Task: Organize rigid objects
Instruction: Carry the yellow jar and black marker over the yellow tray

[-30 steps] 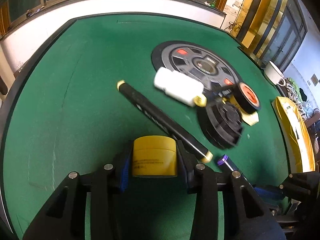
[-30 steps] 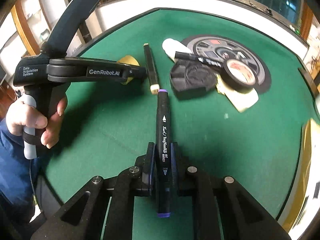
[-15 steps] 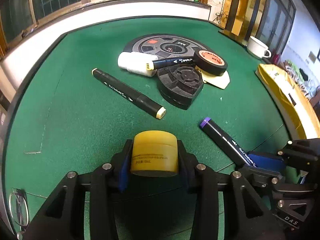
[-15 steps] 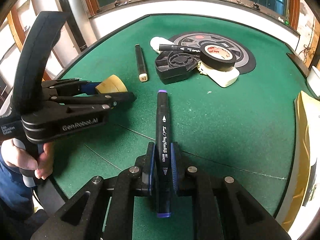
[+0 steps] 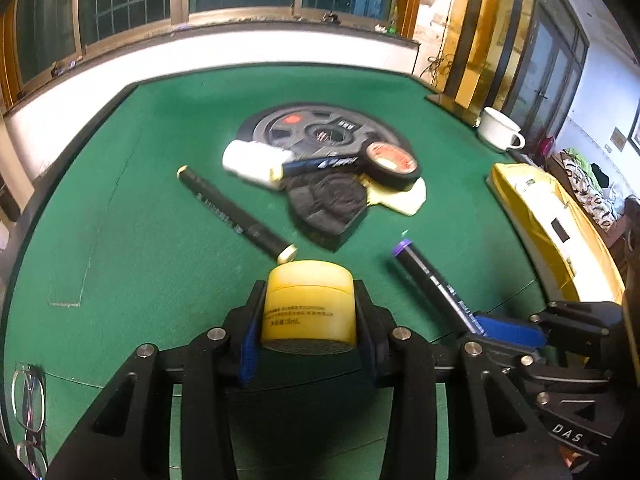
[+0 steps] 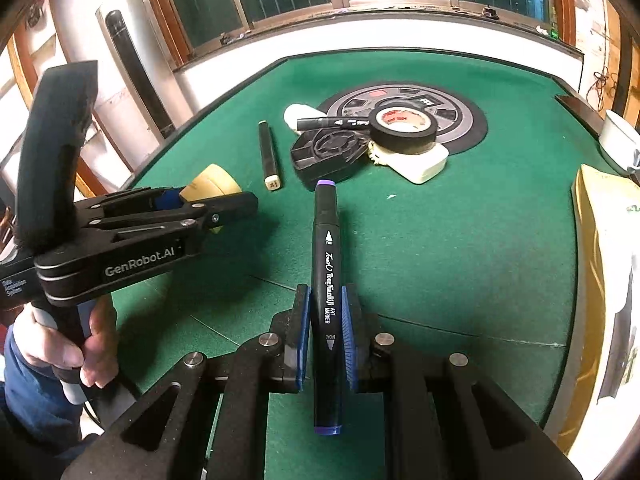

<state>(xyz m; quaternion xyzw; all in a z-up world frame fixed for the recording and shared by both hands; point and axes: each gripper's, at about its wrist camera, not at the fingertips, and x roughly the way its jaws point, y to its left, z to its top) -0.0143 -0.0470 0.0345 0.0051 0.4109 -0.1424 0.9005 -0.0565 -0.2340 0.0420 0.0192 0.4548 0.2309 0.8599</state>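
My left gripper (image 5: 309, 312) is shut on a small yellow jar (image 5: 309, 304), held above the green table (image 5: 140, 248). It shows at the left of the right wrist view (image 6: 224, 208) with the jar (image 6: 210, 188). My right gripper (image 6: 325, 320) is shut on a black marker with purple ends (image 6: 327, 280), also seen in the left wrist view (image 5: 432, 280). On the felt lie a black marker with cream caps (image 5: 236, 216), a white bottle (image 5: 256, 164), another black marker (image 5: 320, 163), a black tape roll (image 5: 394, 162) and a black round holder (image 5: 328, 208).
A round grey-black mat (image 5: 320, 132) lies under the pile, with a cream pad (image 5: 404, 200) beneath the tape. A white cup (image 5: 500, 132) and a yellow bag (image 5: 552, 224) stand at the right edge. Glasses (image 5: 28, 408) lie at the near left.
Both grippers have pulled back toward the near edge and lifted, still holding the jar and the purple-capped marker. The pile on the table has not moved.
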